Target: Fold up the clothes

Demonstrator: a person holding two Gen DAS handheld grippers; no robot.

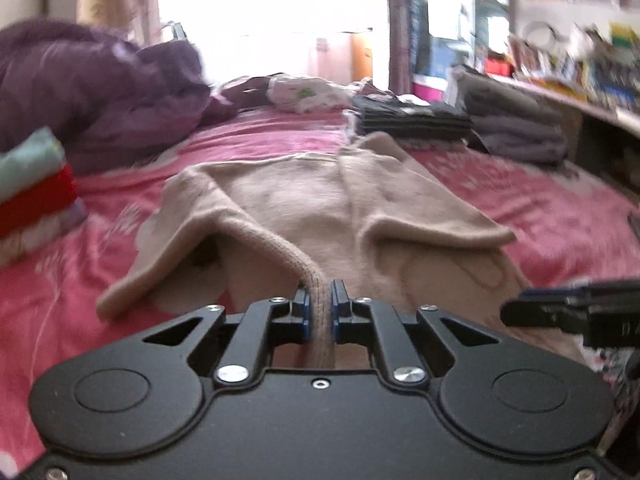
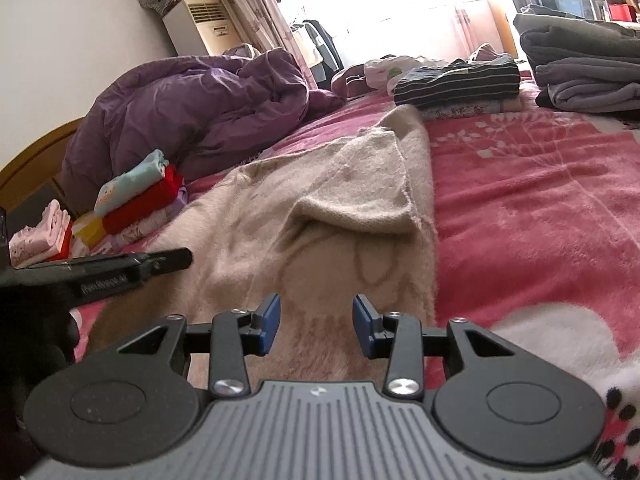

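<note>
A beige knit sweater [image 1: 288, 208] lies spread on the pink bedspread [image 1: 540, 208], both side flaps folded in toward its middle. My left gripper [image 1: 320, 296] is shut on the sweater's ribbed edge [image 1: 320, 320], which runs up between the blue pads and is lifted off the bed. In the right wrist view the sweater [image 2: 320, 208] stretches away from my right gripper [image 2: 316, 312], which hovers open over its near end with nothing between the fingers. The left gripper [image 2: 176, 259] shows at the left of that view. The right gripper [image 1: 520, 312] shows at the right of the left wrist view.
A purple duvet [image 2: 192, 104] is heaped at the back left. Small folded clothes [image 2: 136, 196] are stacked beside it. A striped folded pile [image 2: 456, 84] and grey folded garments [image 2: 584, 72] sit at the far side. A cluttered shelf [image 1: 580, 76] lines the right.
</note>
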